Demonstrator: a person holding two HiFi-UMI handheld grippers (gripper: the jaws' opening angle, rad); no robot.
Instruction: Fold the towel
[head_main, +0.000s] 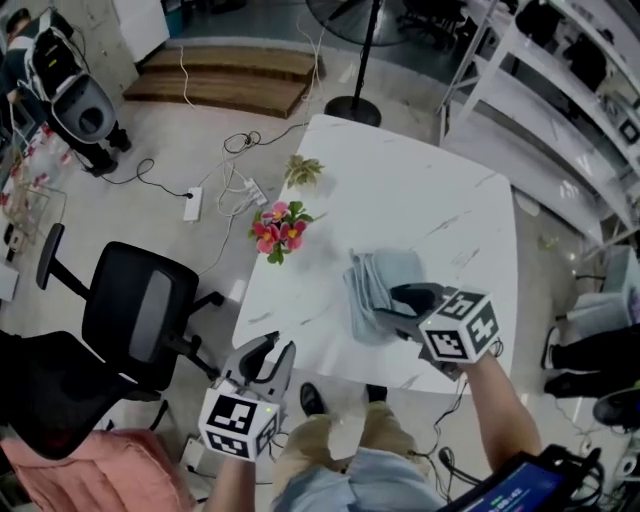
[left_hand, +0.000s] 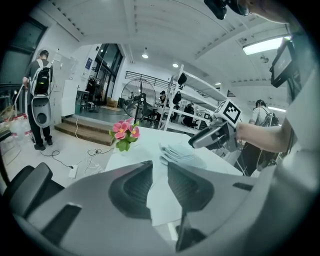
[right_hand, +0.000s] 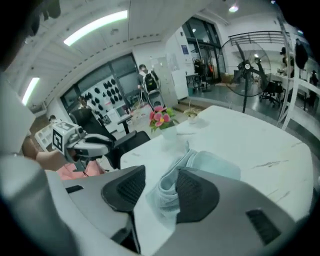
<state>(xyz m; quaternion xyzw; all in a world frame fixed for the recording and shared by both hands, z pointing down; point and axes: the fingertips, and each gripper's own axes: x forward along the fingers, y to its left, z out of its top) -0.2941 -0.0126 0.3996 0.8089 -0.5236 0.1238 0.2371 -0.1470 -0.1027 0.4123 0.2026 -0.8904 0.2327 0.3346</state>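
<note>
White table is carrying the folded towel near its front edge. Right gripper is hovering open over it; left gripper is waiting empty, jaws slightly apart. Towel is appearing soft and light: pinch all layers at one edge.

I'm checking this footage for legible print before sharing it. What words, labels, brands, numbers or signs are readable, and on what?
No text is readable anywhere.
Marker cube on the left gripper, marker cube on the right gripper: square black-and-white patterns, no letters.
Blue wall sign: too small to read.
Lit screen at the head view's bottom right: blurred.
</note>
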